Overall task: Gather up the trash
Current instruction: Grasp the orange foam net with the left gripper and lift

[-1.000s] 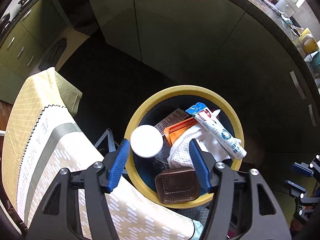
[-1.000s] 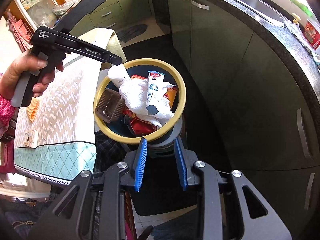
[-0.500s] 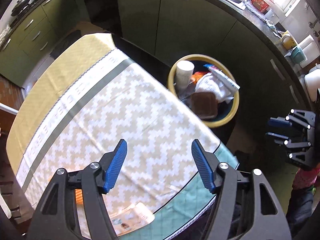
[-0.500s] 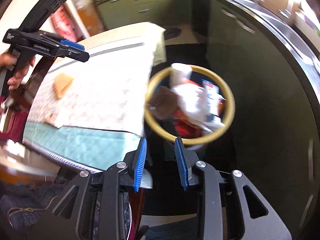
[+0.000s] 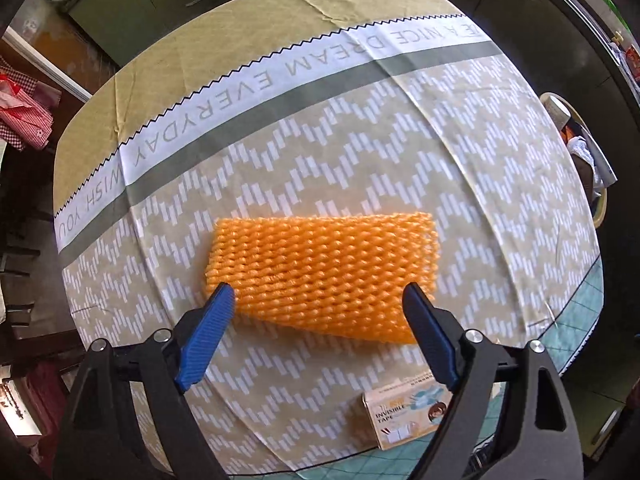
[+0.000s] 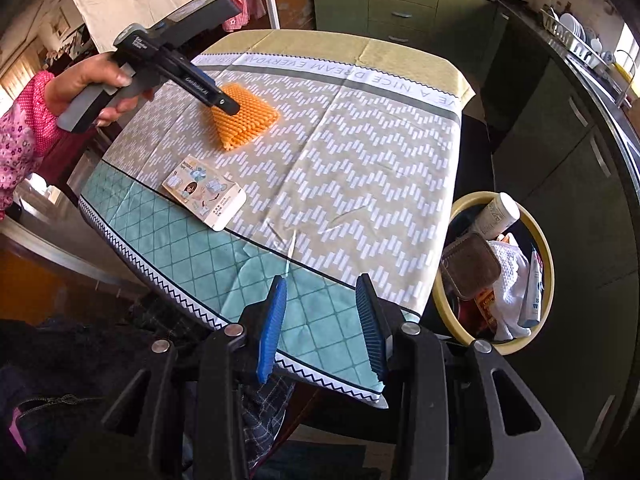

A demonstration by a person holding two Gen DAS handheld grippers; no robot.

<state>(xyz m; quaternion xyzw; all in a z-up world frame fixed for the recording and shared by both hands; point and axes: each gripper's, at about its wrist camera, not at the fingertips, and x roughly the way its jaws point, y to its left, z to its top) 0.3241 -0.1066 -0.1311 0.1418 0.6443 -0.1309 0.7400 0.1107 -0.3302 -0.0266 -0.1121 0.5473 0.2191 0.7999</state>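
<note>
Foam net point(image 5: 320, 272): bright orange, open mesh weave. Tablecloth point(image 5: 360, 152): beige with white zigzag dashes, a grey band, a white strip with grey lettering, a teal diamond-grid border. Tape box point(image 6: 204, 196): cream with pale blue print. Bin point(image 6: 548, 272): yellow rim. My gripper point(image 6: 322, 316) pads: ribbed blue on black. My sleeve point(image 6: 20, 132): pink, dotted.

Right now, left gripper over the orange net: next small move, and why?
Probably lower the left gripper straight onto the orange foam net and close. Its jaws have just been opening and stand wide with nothing between them, above the net's near edge; the net lies flat on the tablecloth, untouched.
</note>
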